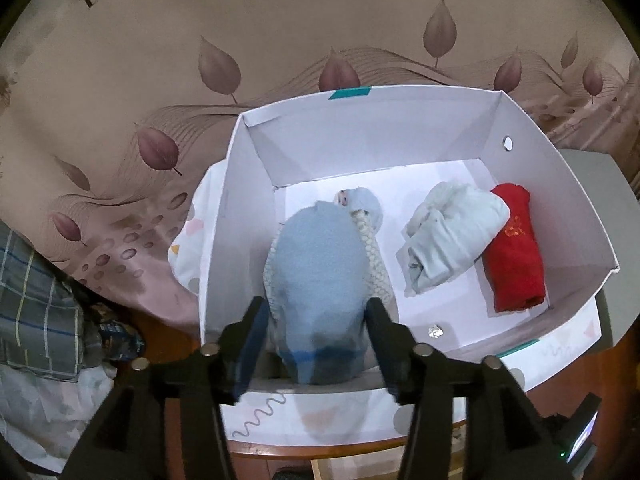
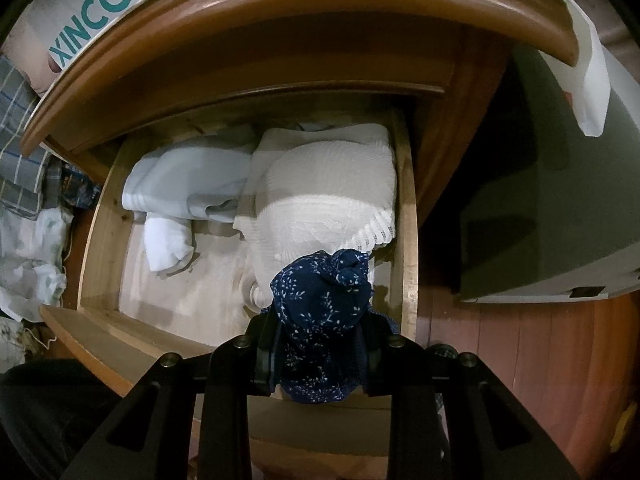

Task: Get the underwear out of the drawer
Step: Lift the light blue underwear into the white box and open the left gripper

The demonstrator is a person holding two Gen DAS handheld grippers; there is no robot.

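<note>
Left wrist view: the left tongs (image 1: pixel 316 344) stand over the near end of a white shoe box (image 1: pixel 560 216), their jaws parted to either side of a pale blue rolled garment (image 1: pixel 316 280) that lies on the box floor. The pads appear to stand just clear of the cloth, so this piece reads as set down, not gripped. Farther in lie a pale mint bundle (image 1: pixel 448 236) and, touching it, a red rolled piece (image 1: pixel 516 248) against the right wall.

Right wrist view: the right tongs (image 2: pixel 320 356) are clamped on a navy floral-print underwear roll (image 2: pixel 324 304), the jaws nearly together with cloth bulging above them. The roll sits over the near right corner of the open wooden drawer (image 2: pixel 408 216), just in front of a white knitted garment (image 2: pixel 328 188); a white folded cloth (image 2: pixel 180 188) lies to the left.

Step in hand, as judged: release in the box on the left, extraction from the drawer on the right. To do it well, withdraw the left tongs straight back and upward so the open pads do not drag the blue roll. Lift the navy roll vertically until it clears the drawer's front rail and the overhanging cabinet top (image 2: pixel 280 12). Keep the grip firm, since a loose tail could catch the knitted garment's scalloped edge and pull it along.
</note>
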